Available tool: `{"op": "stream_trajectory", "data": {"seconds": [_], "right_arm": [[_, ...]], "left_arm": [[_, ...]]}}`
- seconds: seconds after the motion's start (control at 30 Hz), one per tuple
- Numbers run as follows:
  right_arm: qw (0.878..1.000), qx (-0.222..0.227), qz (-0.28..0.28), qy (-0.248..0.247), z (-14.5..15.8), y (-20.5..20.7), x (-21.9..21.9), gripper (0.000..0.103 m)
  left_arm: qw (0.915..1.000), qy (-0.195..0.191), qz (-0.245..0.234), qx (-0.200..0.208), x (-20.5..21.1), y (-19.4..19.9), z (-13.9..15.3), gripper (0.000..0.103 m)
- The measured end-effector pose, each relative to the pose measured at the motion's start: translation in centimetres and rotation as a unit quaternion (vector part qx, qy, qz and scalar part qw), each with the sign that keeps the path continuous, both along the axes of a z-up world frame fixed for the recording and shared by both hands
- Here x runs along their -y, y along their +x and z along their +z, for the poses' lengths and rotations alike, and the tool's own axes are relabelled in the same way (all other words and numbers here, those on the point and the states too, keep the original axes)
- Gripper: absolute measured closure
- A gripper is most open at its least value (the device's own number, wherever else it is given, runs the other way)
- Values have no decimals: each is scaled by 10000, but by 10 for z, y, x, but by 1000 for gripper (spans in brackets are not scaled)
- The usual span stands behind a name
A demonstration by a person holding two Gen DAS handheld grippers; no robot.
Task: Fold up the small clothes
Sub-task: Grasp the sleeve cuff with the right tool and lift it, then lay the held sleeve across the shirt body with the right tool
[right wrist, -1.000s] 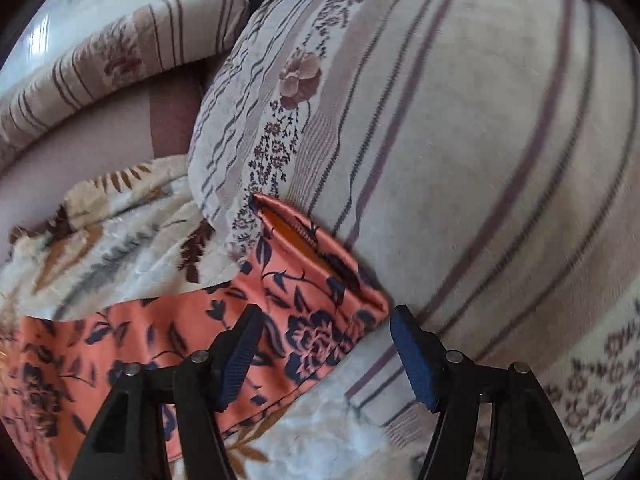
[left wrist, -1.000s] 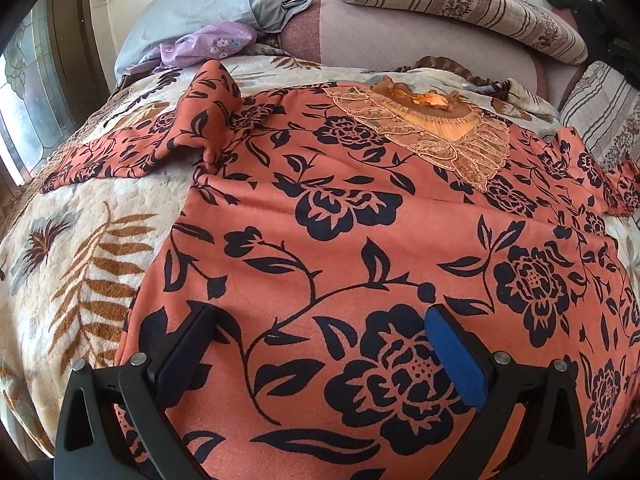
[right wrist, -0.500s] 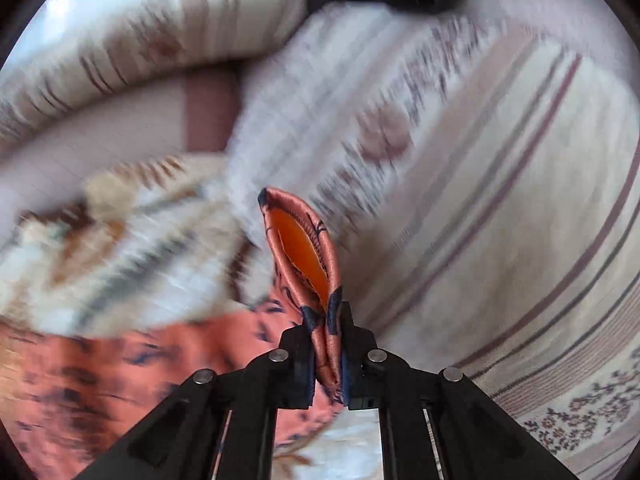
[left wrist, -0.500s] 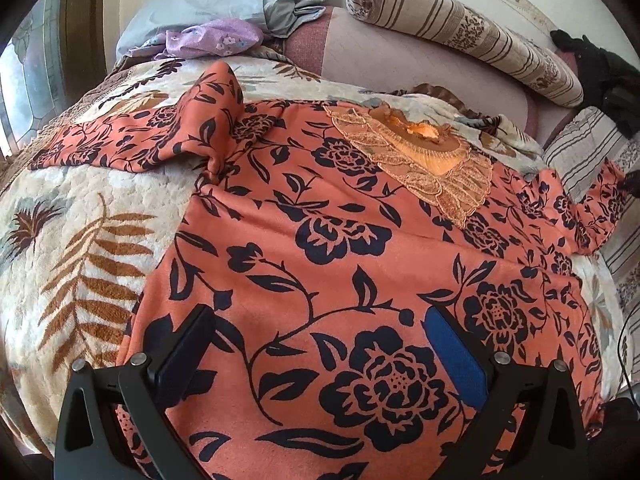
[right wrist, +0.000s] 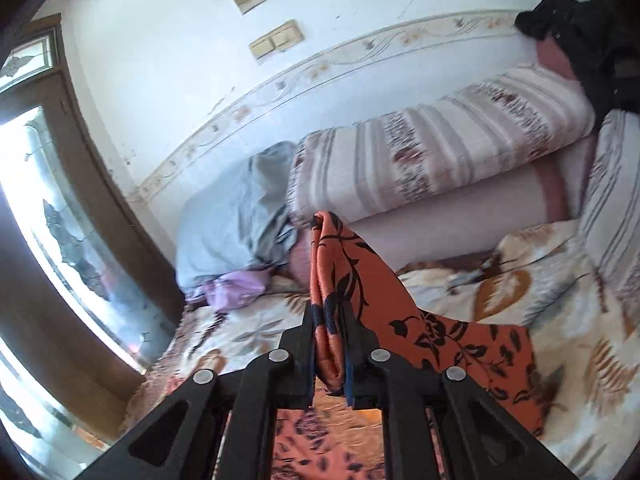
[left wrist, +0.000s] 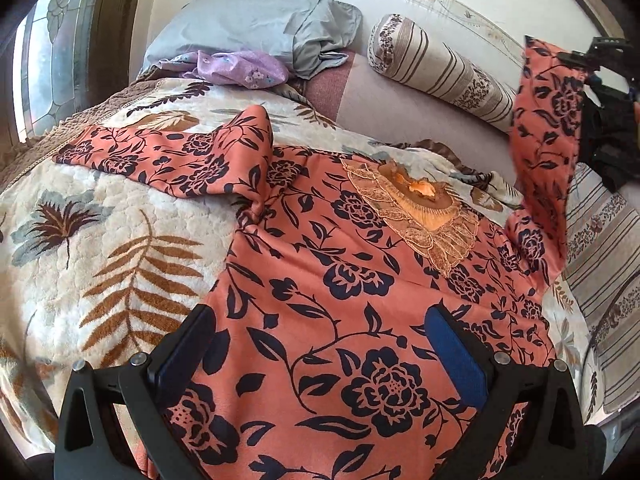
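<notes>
An orange top with a dark flower print (left wrist: 340, 280) lies spread face up on the bed, its lace collar (left wrist: 424, 216) toward the pillows. Its left sleeve (left wrist: 168, 152) lies flat on the blanket. The right sleeve (left wrist: 548, 128) is lifted into the air at the right, pinched by my right gripper (left wrist: 576, 60). In the right wrist view, that gripper (right wrist: 329, 344) is shut on the sleeve's end (right wrist: 340, 280), which sticks up between the jaws. My left gripper (left wrist: 320, 348) hovers open over the top's lower part, nothing between its fingers.
A leaf-patterned blanket (left wrist: 100, 248) covers the bed. At the head lie a grey pillow (left wrist: 260, 28), a purple cloth (left wrist: 240, 68) and a striped bolster (left wrist: 440, 64). Another striped cushion (left wrist: 600, 248) lines the right edge. A window (right wrist: 48, 220) is at the left.
My right gripper shut on the sleeve's end beside the striped cushion, then swung up and over toward the bed's middle with it. The left gripper rose a little and stayed open.
</notes>
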State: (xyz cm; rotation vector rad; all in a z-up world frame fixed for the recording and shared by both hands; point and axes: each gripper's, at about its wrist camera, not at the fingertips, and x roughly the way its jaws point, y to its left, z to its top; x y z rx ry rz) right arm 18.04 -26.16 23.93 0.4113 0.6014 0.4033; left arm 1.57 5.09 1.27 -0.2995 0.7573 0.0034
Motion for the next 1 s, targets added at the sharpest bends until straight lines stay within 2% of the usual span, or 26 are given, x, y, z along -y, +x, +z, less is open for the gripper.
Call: {"op": "stream_trajectory", "data": {"seconds": [0.03, 0.07, 0.1, 0.13, 0.17, 0.23, 0.27, 0.3, 0.4, 0.53, 0.6, 0.67, 0.73, 0.8, 0.83, 0.87, 0.93, 1.0], "right_arm": [[9995, -181, 161, 179, -22, 4, -17, 91], [9980, -435, 325, 318, -48, 11, -35, 77], [9950, -770, 486, 405, -78, 19, -51, 41], [9918, -1062, 513, 483, -112, 29, -60, 20], [9873, -1404, 473, 569, -143, 26, -66, 8], [9702, -2284, 503, 634, -206, 33, -64, 8], [9665, -2463, 417, 591, -227, 30, -56, 10], [9676, -2438, 378, 532, -236, 20, -48, 10], [9749, -2175, 390, 284, -237, -7, -17, 10], [9869, -1567, 140, -345, -211, -42, 41, 10], [9890, -1427, 77, -379, -207, -53, 64, 9], [9893, -1442, 35, -200, -216, -68, 85, 9], [9878, -1559, -34, 32, -236, -76, 101, 9], [9788, -1992, -254, 395, -256, -74, 113, 9], [9776, -2015, -277, 547, -259, -73, 114, 9], [9782, -1996, -287, 491, -258, -71, 113, 9], [9778, -2044, -231, 400, -257, -69, 110, 9], [9771, -2043, -210, 550, -257, -69, 112, 9]], "left_arm": [[10000, -42, 42, 2, -3, 0, 0, 0], [9999, -97, 89, -1, -6, 0, 0, 0], [9998, -153, 135, -6, -9, 0, 0, 0], [9996, -203, 184, -20, -12, 1, -1, 0], [9994, -249, 226, -51, -15, 2, -3, 0], [9989, -355, 279, -135, -19, 3, -6, 0], [9986, -401, 308, -172, -21, 3, -8, 0], [9982, -450, 332, -210, -22, 3, -9, 0], [9969, -590, 400, -348, -25, 6, -16, 0], [9938, -768, 322, -731, -23, 14, -31, 0], [9921, -893, 172, -861, -21, 16, -37, 0], [9885, -1221, 6, -895, -21, 17, -39, 0], [9810, -1776, -16, -784, -26, 18, -34, 0], [9688, -2395, -11, -637, -32, 25, -27, 0], [9622, -2651, -13, -630, -34, 33, -23, 0], [9563, -2851, 13, -647, -36, 44, -20, 0], [9497, -3069, 108, -611, -37, 68, -15, 0], [9481, -3102, 121, -692, -36, 97, -14, 0]]}}
